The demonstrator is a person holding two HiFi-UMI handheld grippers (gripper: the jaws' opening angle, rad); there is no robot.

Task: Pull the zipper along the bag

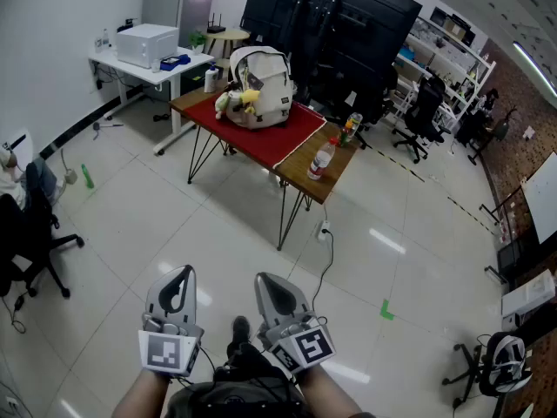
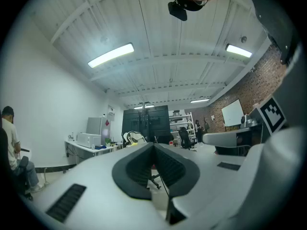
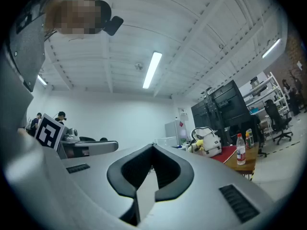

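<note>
A cream backpack (image 1: pixel 259 85) stands upright on the red cloth (image 1: pixel 271 136) of a wooden table (image 1: pixel 335 168), far ahead of me, with a yellow-green soft toy at its front. Its zipper is too small to make out. Both grippers are held low near my body, well away from the table. My left gripper (image 1: pixel 184 271) is shut and holds nothing. My right gripper (image 1: pixel 264 279) is also shut and holds nothing. In the left gripper view the backpack (image 2: pixel 133 138) shows small beyond the left gripper (image 2: pixel 154 145). Seen from the right gripper (image 3: pixel 153 145), the backpack (image 3: pixel 208 140) sits at the right.
A water bottle (image 1: pixel 320 160) and a colourful drink bottle (image 1: pixel 352 127) stand on the table's bare right end. A white desk (image 1: pixel 117 66) with a white box-shaped machine (image 1: pixel 146 43) is at the back left. A cable (image 1: pixel 326 259) trails on the tiled floor. Office chairs (image 1: pixel 35 233) (image 1: pixel 424 111) stand at both sides.
</note>
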